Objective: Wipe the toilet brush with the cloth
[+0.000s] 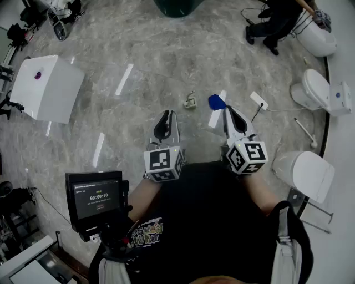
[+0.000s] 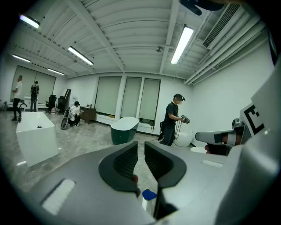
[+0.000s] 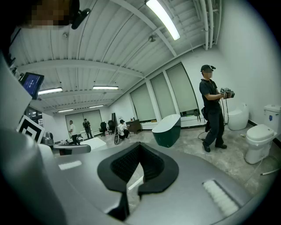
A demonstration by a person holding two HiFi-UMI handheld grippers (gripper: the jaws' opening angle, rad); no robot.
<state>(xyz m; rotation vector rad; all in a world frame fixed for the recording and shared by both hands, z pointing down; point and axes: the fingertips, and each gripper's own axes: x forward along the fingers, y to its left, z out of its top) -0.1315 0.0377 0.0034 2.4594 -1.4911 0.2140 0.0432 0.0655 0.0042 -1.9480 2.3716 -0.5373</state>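
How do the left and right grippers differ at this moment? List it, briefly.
The left gripper shows a thin slit between its jaws, while the right gripper has its jaw tips touching. In the head view the blue cloth lies right by the right gripper's tip and farther from the left gripper. Shared: both are shut, hold nothing, and carry a marker cube.

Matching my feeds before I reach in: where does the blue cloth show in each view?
Head view: blue cloth just above centre, slightly right of the middle.
Left gripper view: blue cloth at bottom centre, low in the picture.
Right gripper view: not in it.
Shared landmark: dark green bathtub, at the head view's top edge, mid-frame in both gripper views.
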